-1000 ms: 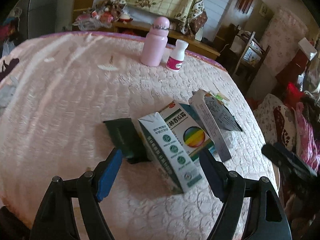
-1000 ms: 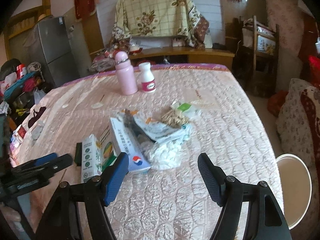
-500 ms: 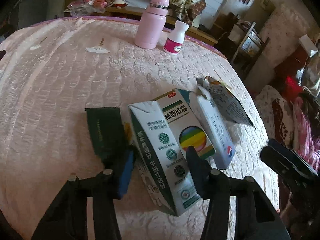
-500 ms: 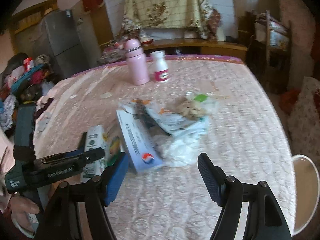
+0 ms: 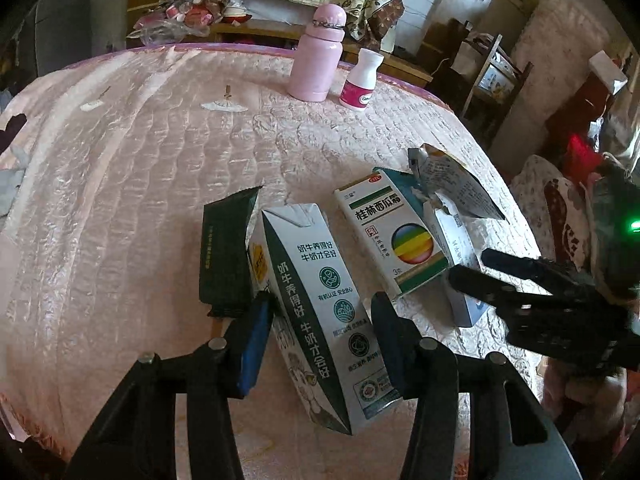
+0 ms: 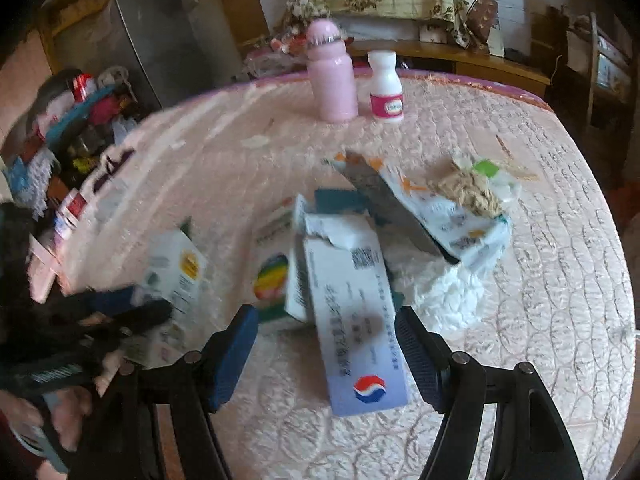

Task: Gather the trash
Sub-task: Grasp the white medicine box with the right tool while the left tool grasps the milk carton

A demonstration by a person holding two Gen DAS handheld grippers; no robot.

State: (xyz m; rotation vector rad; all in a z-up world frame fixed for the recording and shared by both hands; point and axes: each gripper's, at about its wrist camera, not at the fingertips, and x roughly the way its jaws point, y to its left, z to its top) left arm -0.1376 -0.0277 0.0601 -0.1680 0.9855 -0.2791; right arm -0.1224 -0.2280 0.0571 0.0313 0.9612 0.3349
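A white and green milk carton (image 5: 324, 312) lies on the pink quilted table (image 5: 140, 184). My left gripper (image 5: 320, 328) is shut on the milk carton, one pad against each side. The carton also shows blurred in the right wrist view (image 6: 176, 276). A dark green packet (image 5: 226, 256) lies to its left, a rainbow medicine box (image 5: 394, 236) to its right. My right gripper (image 6: 324, 344) is open and straddles a white and blue box (image 6: 352, 328) without touching it. Behind that box lie crumpled tissue (image 6: 444, 292) and torn wrappers (image 6: 452, 216).
A pink flask (image 5: 318, 56) and a small white bottle (image 5: 362, 80) stand at the table's far edge. Small scraps (image 5: 224, 106) lie on the cloth at the far left. A fridge (image 6: 160, 40) and cluttered shelves stand beyond the table.
My left gripper has moved forward and closed onto the milk carton. My right gripper has moved left and forward until its open fingers straddle the white and blue box.
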